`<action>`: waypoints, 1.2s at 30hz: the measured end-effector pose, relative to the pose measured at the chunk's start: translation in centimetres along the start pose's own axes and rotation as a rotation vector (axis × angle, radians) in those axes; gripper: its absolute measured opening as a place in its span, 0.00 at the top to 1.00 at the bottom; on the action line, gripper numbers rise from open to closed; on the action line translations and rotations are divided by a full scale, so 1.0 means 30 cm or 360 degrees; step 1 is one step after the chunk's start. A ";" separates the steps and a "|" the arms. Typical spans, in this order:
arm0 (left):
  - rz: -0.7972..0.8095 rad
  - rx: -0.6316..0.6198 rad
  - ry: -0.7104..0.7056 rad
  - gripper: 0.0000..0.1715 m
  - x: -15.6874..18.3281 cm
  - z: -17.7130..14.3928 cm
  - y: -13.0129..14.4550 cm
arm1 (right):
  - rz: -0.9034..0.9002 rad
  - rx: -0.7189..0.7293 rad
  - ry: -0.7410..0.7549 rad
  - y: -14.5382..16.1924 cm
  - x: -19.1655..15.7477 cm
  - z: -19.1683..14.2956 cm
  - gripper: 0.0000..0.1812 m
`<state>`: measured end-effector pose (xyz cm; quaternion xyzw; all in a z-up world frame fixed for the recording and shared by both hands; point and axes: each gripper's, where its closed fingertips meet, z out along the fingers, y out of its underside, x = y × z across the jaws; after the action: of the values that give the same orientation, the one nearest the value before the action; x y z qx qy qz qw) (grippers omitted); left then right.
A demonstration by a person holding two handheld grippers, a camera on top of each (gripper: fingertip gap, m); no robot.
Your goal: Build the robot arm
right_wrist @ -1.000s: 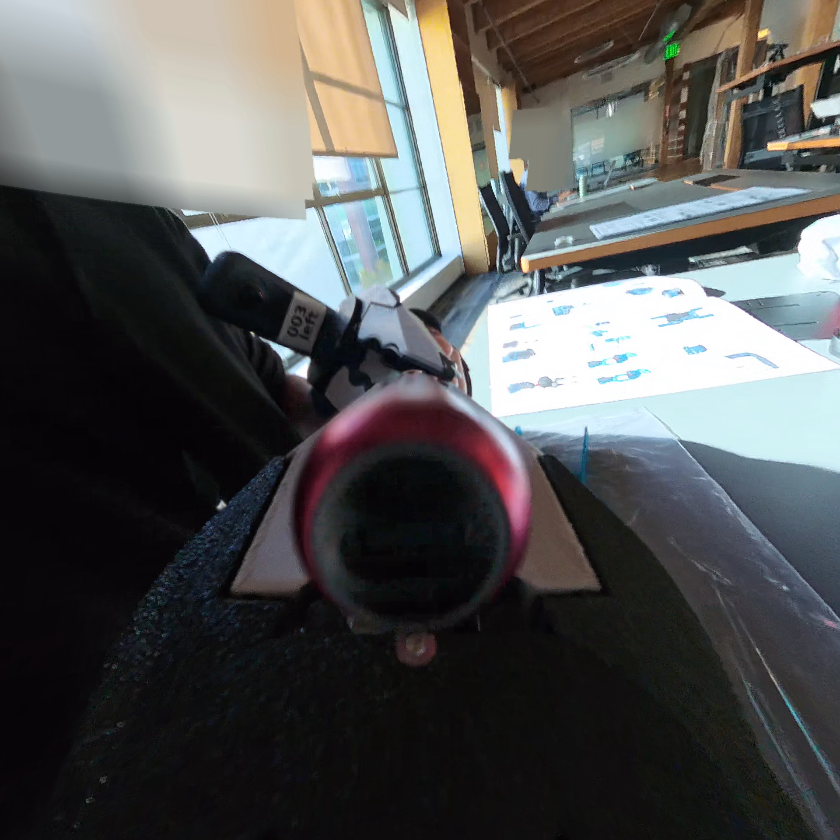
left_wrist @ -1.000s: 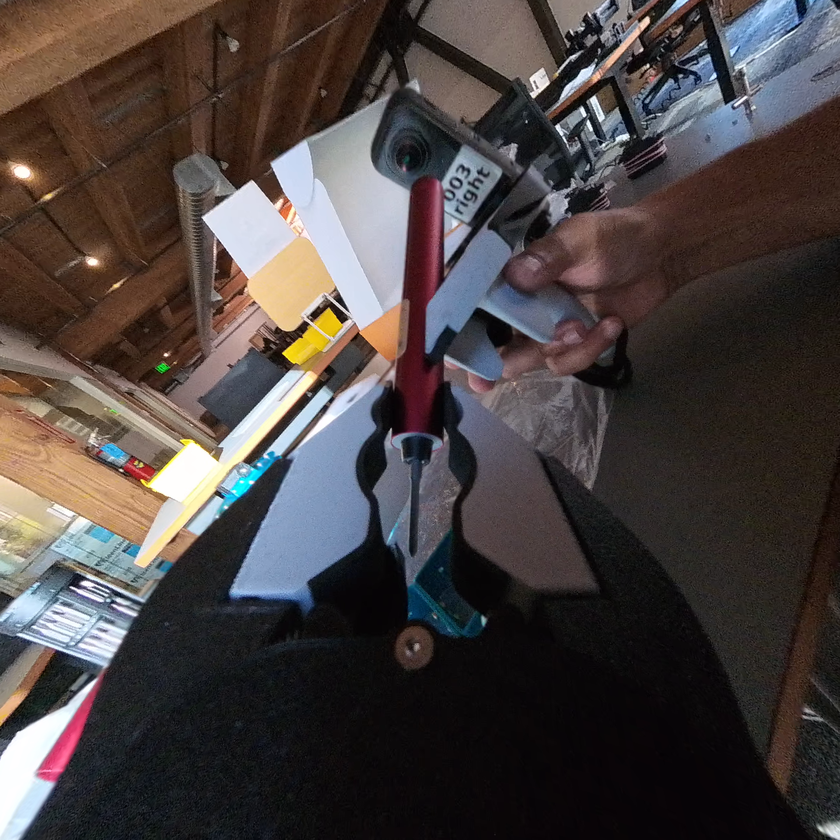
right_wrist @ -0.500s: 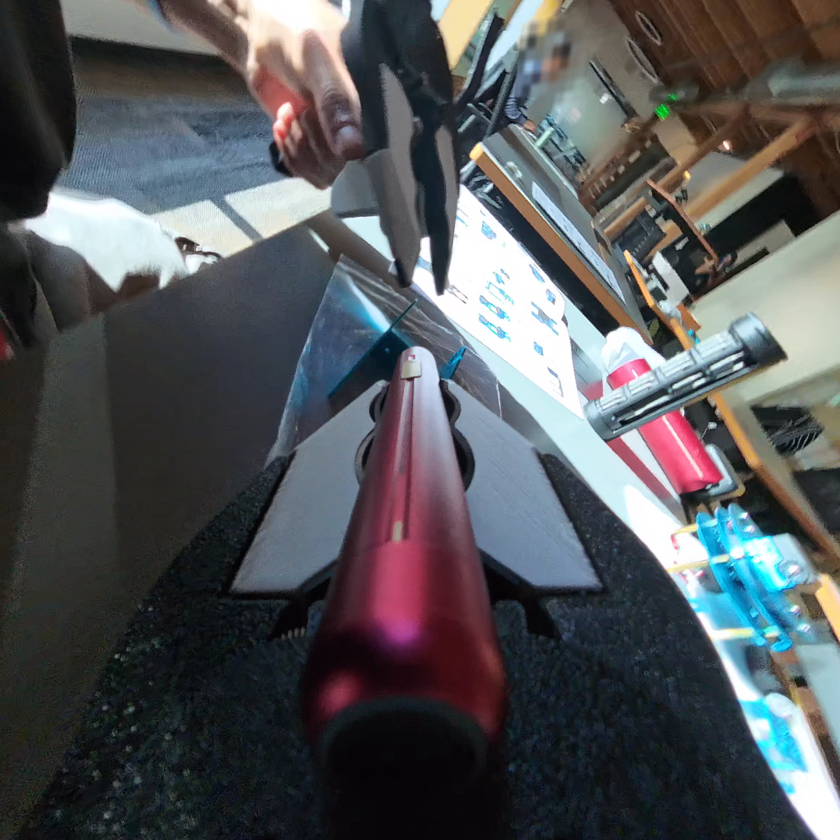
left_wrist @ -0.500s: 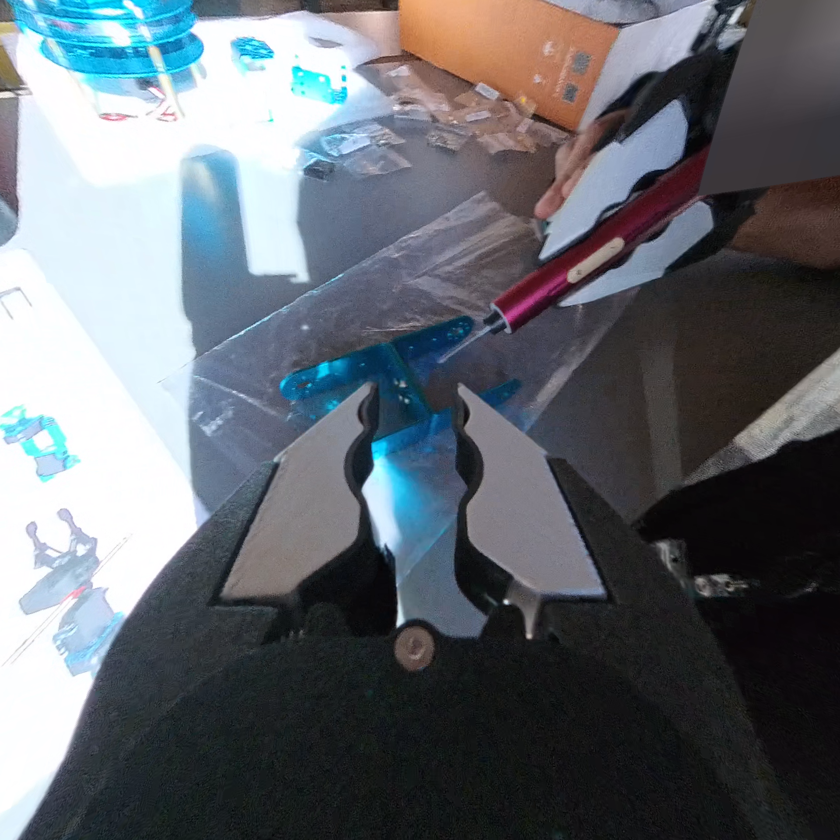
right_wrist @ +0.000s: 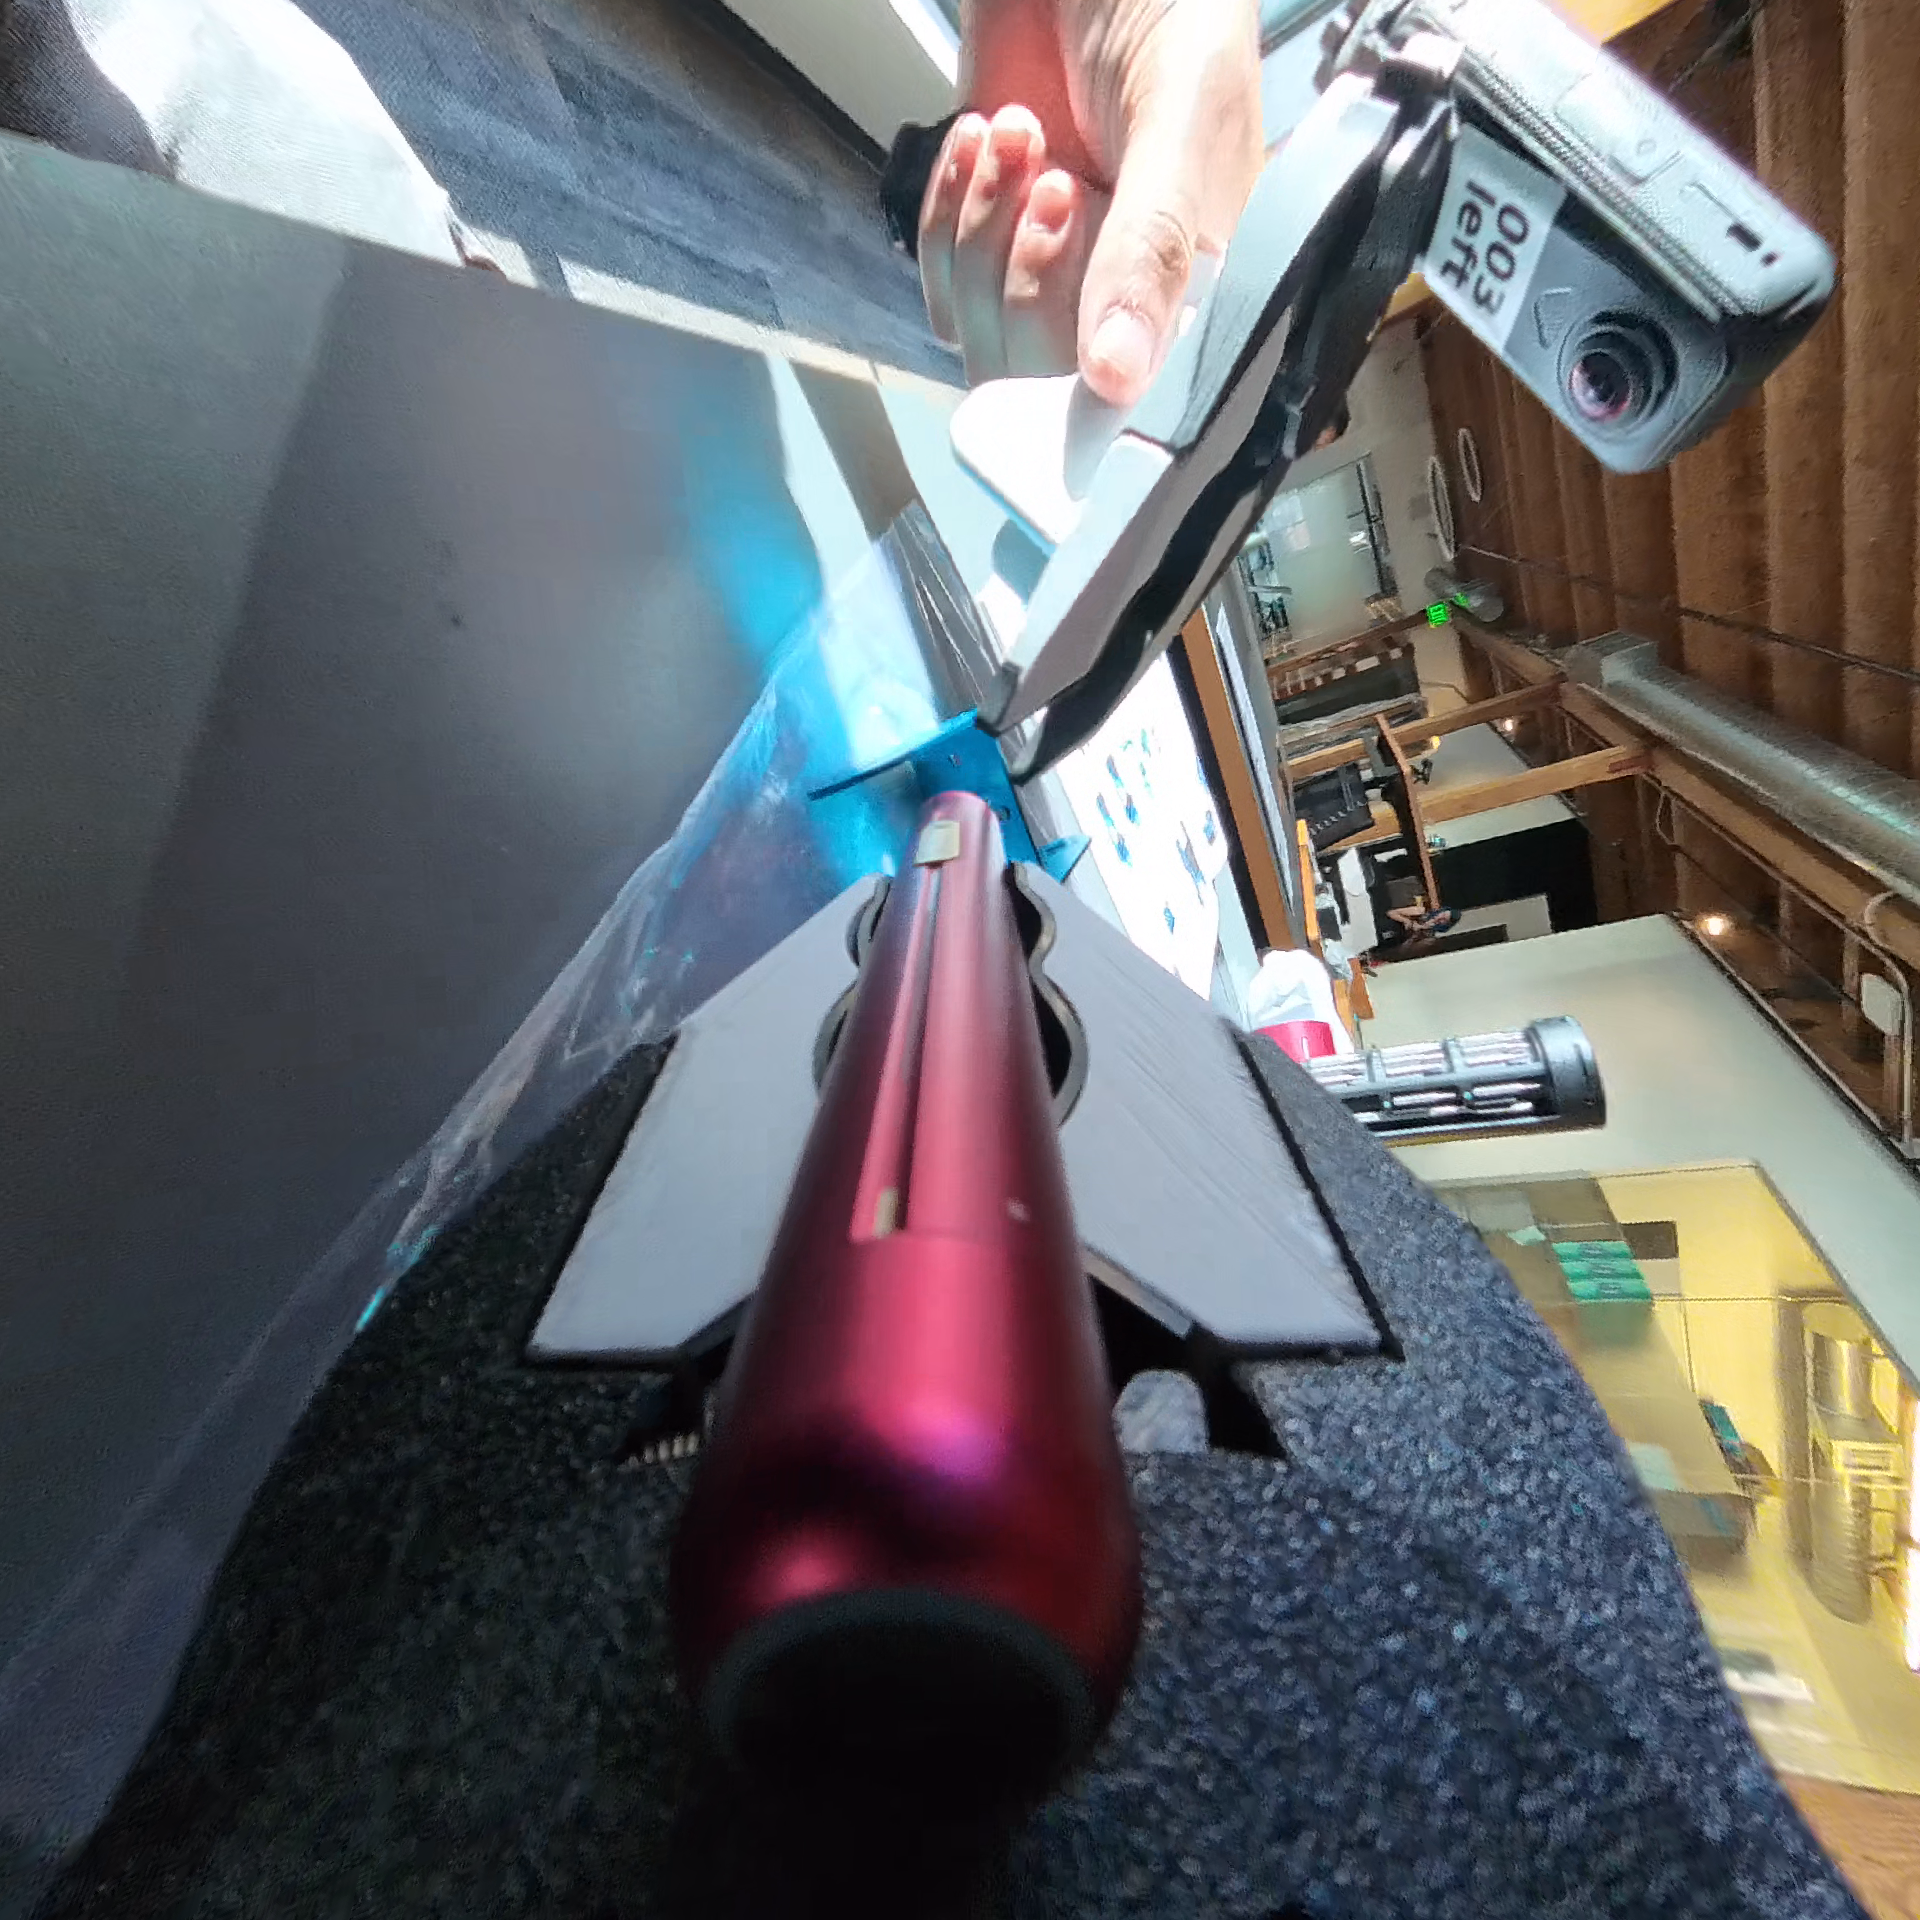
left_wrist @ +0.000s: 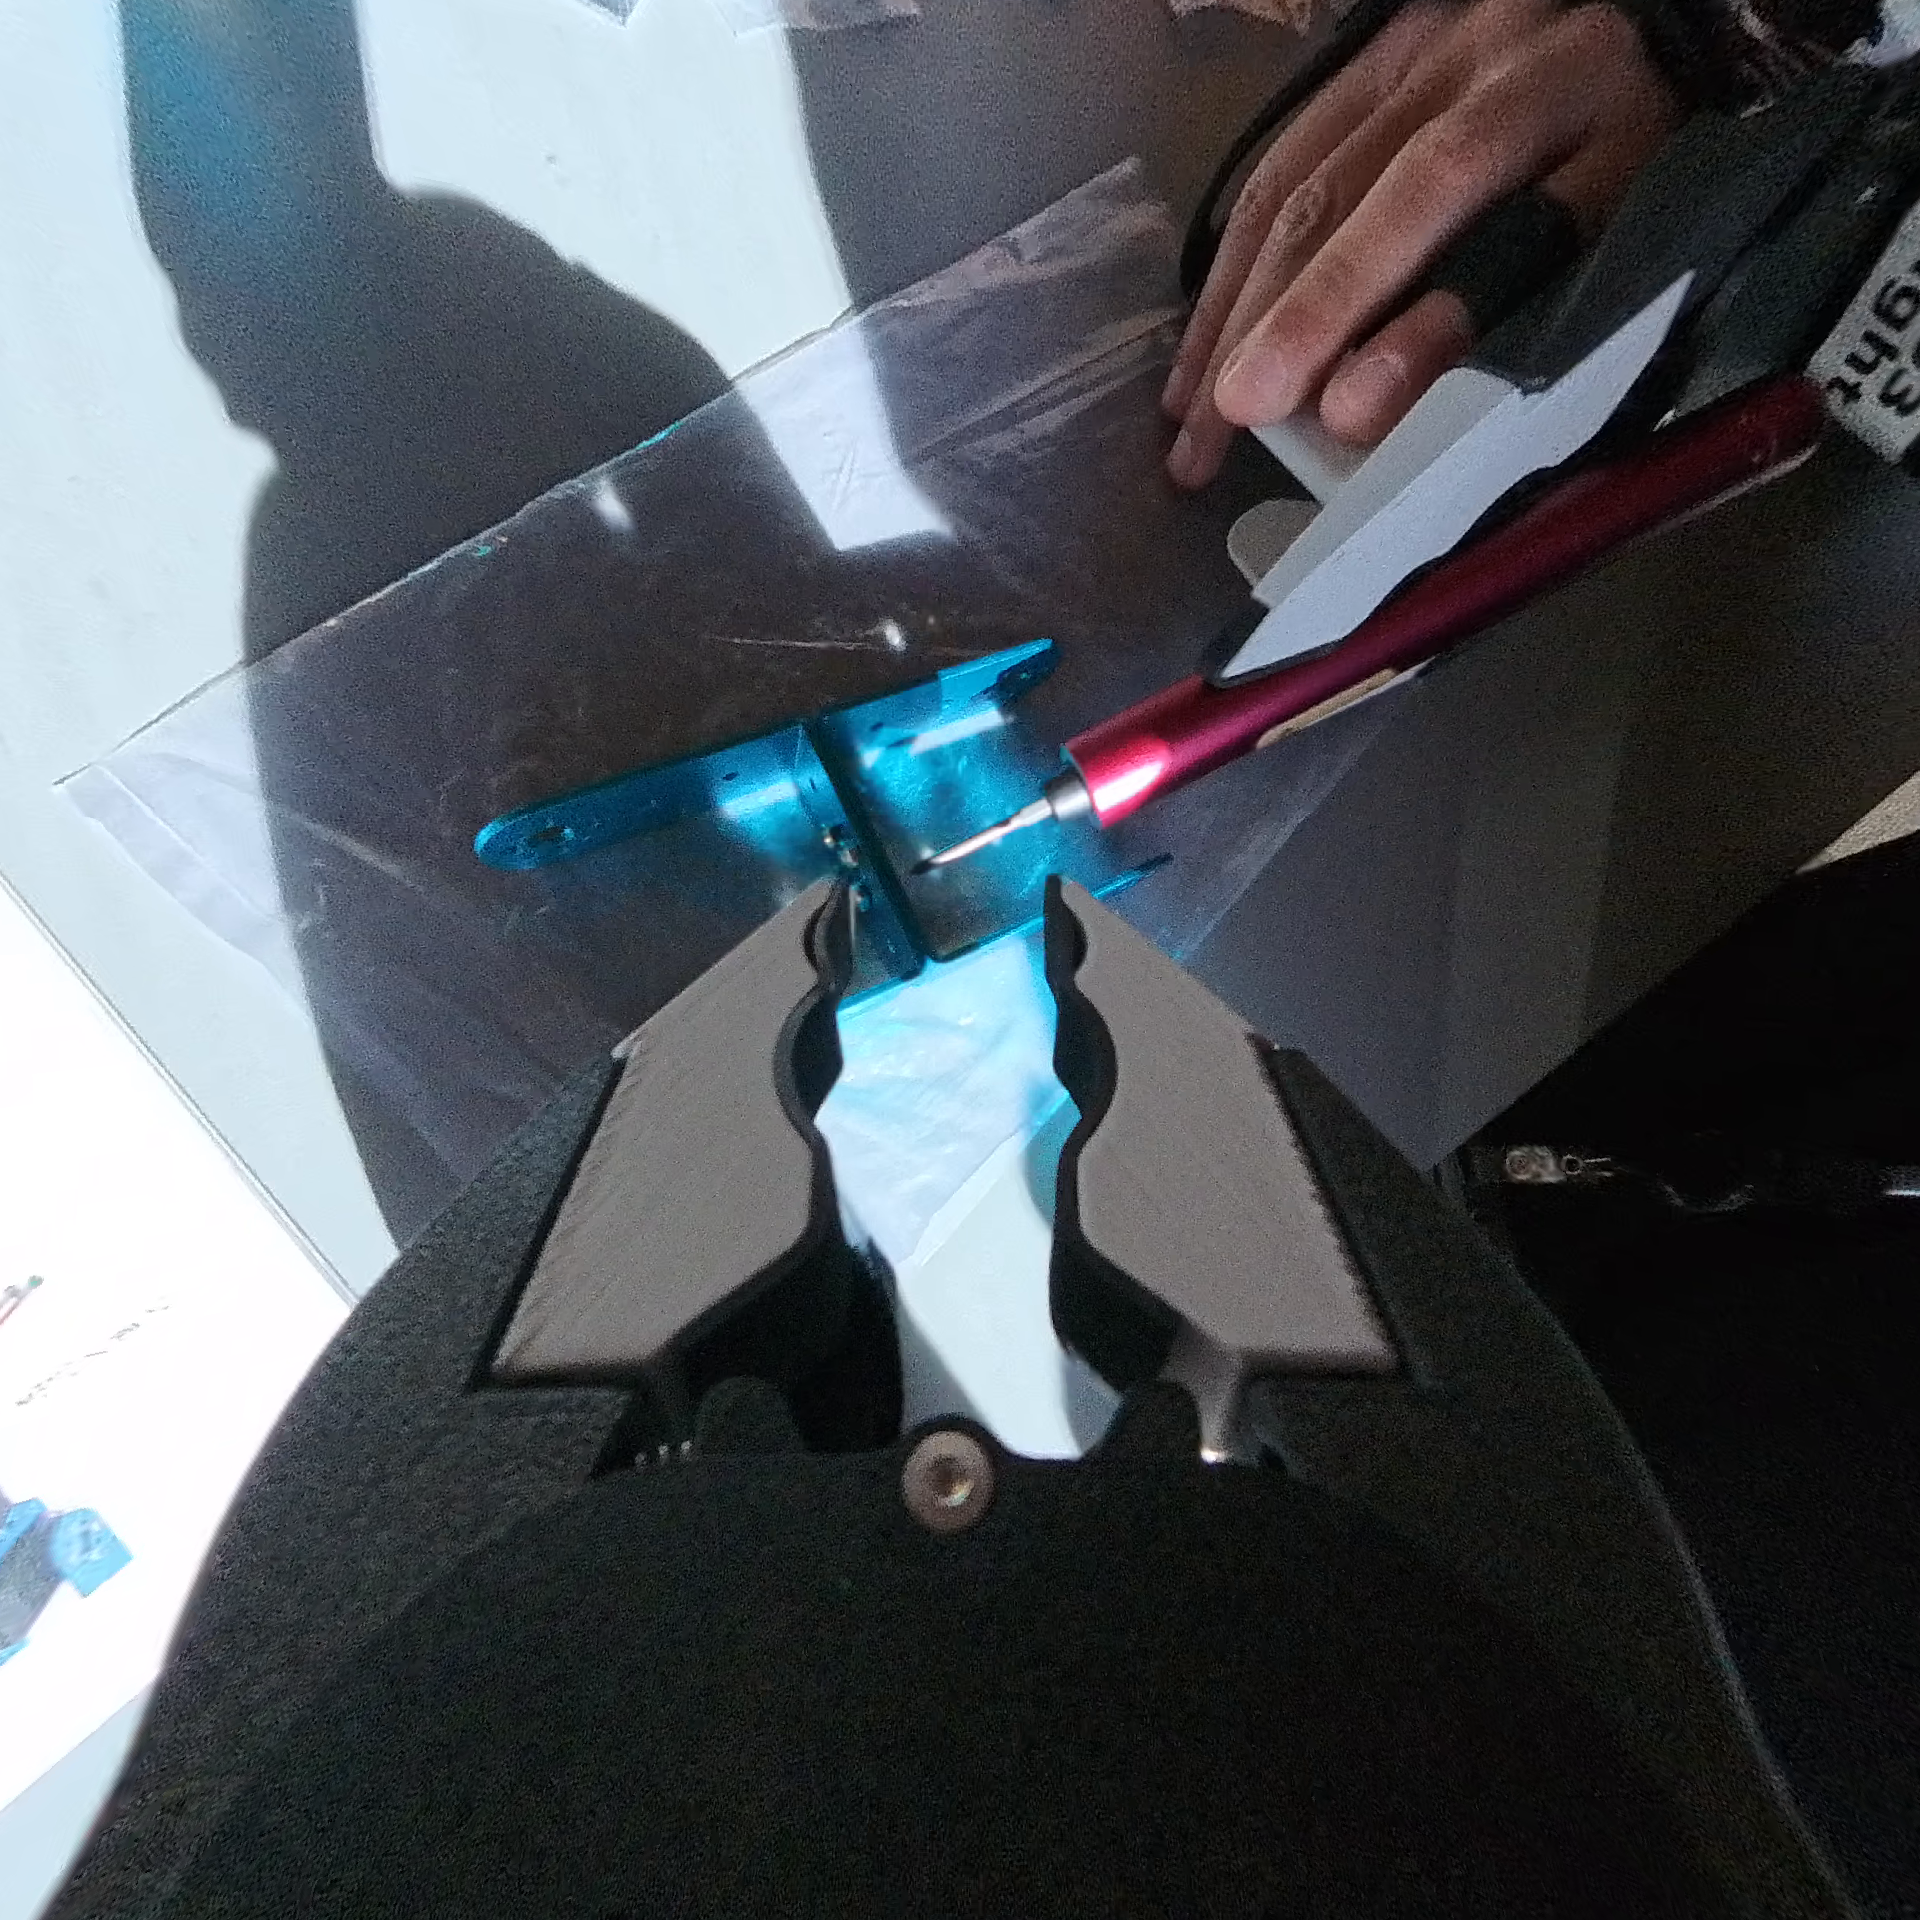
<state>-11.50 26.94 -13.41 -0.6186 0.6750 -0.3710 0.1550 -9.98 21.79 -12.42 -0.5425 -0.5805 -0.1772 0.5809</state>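
A blue metal bracket [left_wrist: 769,800] with an upright plate lies on a clear plastic bag [left_wrist: 520,644] on the table. My left gripper [left_wrist: 935,899] is open, its fingertips on either side of the bracket's near edge; the upright plate stands close to the left finger [left_wrist: 727,1091]. My right gripper [right_wrist: 951,899] is shut on a red screwdriver [right_wrist: 925,1299] held along its fingers. The screwdriver [left_wrist: 1247,707] reaches in from the right and its bit tip is at the upright plate. In the right wrist view the bracket [right_wrist: 951,764] shows just past the screwdriver, with the left gripper [right_wrist: 1013,743] at its top edge.
A dark mat [left_wrist: 1558,883] covers the table on the right. A white sheet with blue pictures [left_wrist: 94,1299] lies at the left. A hand [left_wrist: 1351,208] holds the right gripper. A black ridged cylinder [right_wrist: 1455,1081] and a red can [right_wrist: 1299,1039] show beyond the bracket. Left tips to right tips: about 6 cm.
A second ago both grippers held the screwdriver up in the air. The left gripper let go, swung down and closed in on the bracket. The screwdriver's tip moved to the upright plate.
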 end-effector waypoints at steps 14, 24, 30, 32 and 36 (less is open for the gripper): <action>0.0004 -0.0137 0.0039 0.83 -0.022 0.023 0.023 | -0.0011 0.0003 0.0006 -0.001 0.007 0.023 0.89; -0.0030 -0.0104 0.0087 0.84 -0.015 0.015 0.015 | -0.0035 0.0018 -0.0001 -0.008 0.003 0.025 0.89; -0.0071 -0.0100 0.0106 0.84 -0.020 0.026 0.023 | -0.0052 0.0019 -0.0001 -0.009 0.003 0.030 0.89; -0.0074 -0.0102 0.0116 0.84 -0.016 0.030 0.027 | -0.0050 0.0020 -0.0006 -0.010 0.001 0.030 0.89; -0.0078 -0.0098 0.0118 0.84 -0.016 0.029 0.026 | -0.0048 0.0021 -0.0005 -0.010 0.002 0.028 0.89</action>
<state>-11.39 27.10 -14.67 -0.6253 0.6760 -0.3765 0.1015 -10.63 22.41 -12.45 -0.5301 -0.5906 -0.1811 0.5809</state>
